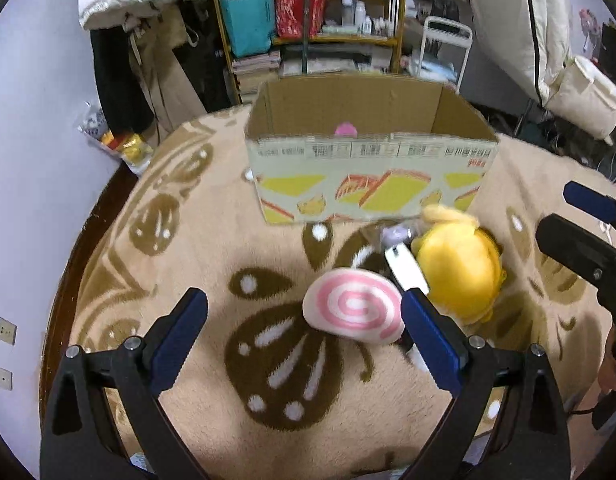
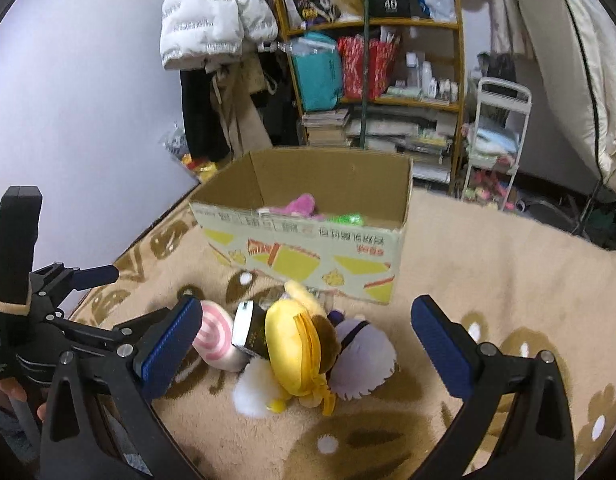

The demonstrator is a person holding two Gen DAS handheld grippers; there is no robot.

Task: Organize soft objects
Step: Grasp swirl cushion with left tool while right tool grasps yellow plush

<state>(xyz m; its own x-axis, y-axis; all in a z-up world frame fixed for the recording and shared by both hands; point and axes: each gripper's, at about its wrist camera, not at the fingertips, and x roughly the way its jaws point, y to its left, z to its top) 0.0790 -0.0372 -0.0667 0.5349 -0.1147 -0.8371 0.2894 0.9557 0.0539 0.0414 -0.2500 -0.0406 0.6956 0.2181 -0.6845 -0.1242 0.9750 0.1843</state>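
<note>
Plush toys [image 2: 300,356] heaped beside box [image 2: 308,248]

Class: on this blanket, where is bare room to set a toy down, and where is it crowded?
Free: the blanket left of the pink swirl cushion, and the stretch right of the cardboard box. Crowded: in front of the box, where the cushion, yellow plush and purple plush bunch together.

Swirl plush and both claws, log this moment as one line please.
left claw: open, over pink swirl plush | right claw: open, above yellow plush | cardboard box: pink toy inside
</note>
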